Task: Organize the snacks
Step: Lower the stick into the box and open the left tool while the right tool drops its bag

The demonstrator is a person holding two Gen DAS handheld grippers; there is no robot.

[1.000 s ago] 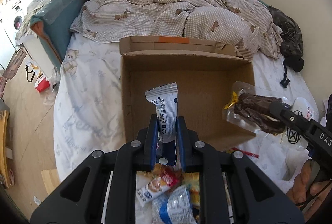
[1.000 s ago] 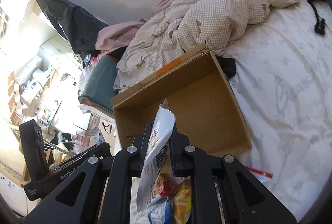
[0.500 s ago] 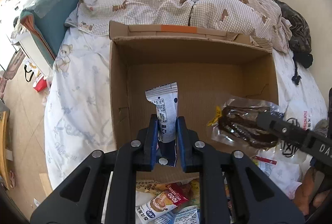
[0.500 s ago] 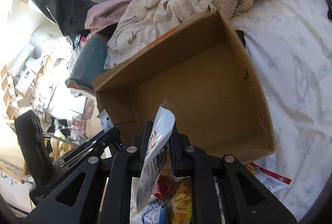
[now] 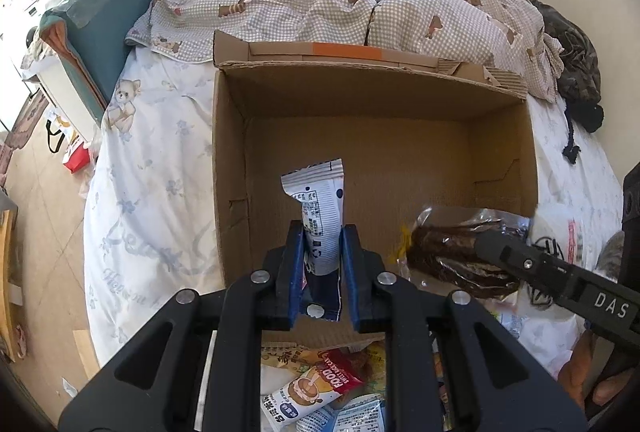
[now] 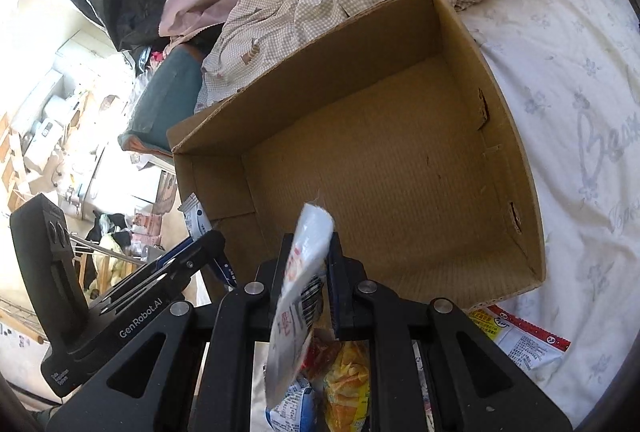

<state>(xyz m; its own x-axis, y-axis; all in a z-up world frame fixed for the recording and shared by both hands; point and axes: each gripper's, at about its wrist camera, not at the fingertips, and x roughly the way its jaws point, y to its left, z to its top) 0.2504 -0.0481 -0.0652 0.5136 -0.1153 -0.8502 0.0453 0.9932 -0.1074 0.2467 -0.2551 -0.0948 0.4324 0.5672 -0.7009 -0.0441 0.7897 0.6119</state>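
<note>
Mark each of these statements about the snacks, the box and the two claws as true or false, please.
1. The cardboard box has nothing lying on its floor. True.
2. The left claw is shut on a white packet. True.
3. The right claw holds nothing. False: it is shut on a clear packet of dark snack.
4. The box stands on a wooden floor. False: it stands on the white bed sheet.
5. Loose snack packets lie outside the box, by its near wall. True.

Snack pile (image 5: 320, 392) half hidden behind gripper frame, labels unreadable
</note>
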